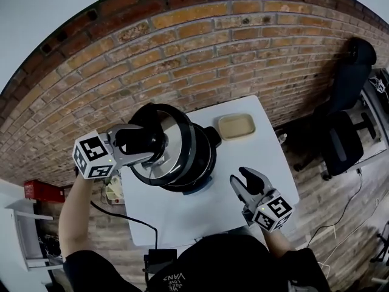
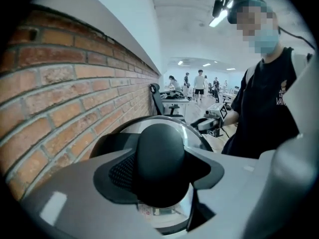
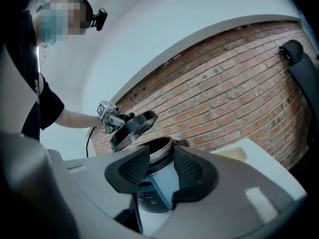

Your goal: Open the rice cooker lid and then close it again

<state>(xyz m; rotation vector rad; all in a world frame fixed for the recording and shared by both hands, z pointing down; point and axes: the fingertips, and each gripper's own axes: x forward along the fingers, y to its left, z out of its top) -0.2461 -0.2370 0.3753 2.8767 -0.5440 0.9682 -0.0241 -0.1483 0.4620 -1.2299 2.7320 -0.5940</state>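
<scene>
Black knob (image 2: 160,159) in left hand-held gripper (image 1: 144,142), lid (image 1: 175,163) partly hiding cooker (image 3: 155,189)

Desk (image 1: 270,184): white top, stretching out beneath the right claw (image 1: 242,178).
Rice cooker (image 1: 203,163): sitting on it, ahead-left of that claw.
Tray (image 1: 236,126): lying farther beyond.

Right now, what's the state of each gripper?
Left gripper: shut on the lid knob, with the lid held tilted above the cooker.
Right gripper: open, empty.
</scene>
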